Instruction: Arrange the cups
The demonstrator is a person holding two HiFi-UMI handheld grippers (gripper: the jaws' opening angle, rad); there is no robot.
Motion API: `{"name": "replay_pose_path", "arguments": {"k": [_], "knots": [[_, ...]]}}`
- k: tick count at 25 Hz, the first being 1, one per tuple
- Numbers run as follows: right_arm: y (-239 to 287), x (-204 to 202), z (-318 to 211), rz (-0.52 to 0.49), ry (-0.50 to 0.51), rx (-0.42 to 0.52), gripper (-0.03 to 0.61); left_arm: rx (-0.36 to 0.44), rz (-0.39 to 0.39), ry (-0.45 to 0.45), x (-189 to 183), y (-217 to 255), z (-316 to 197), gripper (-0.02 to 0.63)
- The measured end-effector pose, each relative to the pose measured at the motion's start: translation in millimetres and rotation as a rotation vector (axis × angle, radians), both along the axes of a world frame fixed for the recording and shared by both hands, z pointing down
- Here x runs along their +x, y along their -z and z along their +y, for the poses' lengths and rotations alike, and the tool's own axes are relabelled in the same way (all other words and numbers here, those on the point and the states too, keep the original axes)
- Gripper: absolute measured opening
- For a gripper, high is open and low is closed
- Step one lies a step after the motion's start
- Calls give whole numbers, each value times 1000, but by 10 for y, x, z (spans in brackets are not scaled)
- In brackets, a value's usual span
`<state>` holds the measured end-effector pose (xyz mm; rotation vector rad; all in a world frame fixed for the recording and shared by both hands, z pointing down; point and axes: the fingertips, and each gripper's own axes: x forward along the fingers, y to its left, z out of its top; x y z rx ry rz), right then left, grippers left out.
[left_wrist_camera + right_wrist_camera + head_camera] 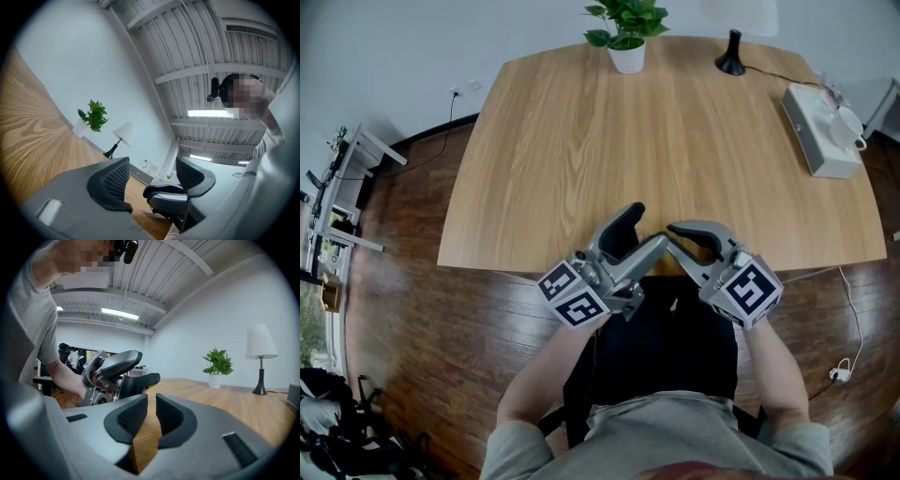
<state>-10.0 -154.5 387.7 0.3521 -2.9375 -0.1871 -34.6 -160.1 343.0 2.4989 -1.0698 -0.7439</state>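
Rounded grained-wood table (675,141), mesh-textured black pads (133,417) (left gripper (151,174) apart, right gripper (151,414) together)

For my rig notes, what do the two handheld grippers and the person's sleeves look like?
Both the left gripper and right gripper are grey moulded plastic with curved jaws lined by black, dimpled pads. Each carries a white cube printed with black square markers. The person wears a grey short-sleeved T-shirt.

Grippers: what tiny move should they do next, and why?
Probably open the grey right gripper, whose jaws are shut on nothing; the left gripper is open. No cups show on the light wooden table, just a potted green plant, black-stemmed lamp and white box.
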Motion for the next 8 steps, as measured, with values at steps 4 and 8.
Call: {"name": "replay_pose_path", "arguments": {"k": [4, 8], "knots": [[-10, 2, 6, 8, 0, 6, 58, 2, -1, 0, 4, -1, -1, 305], [-13, 0, 6, 5, -5, 2, 58, -3, 2, 1, -5, -10, 8, 305]]}}
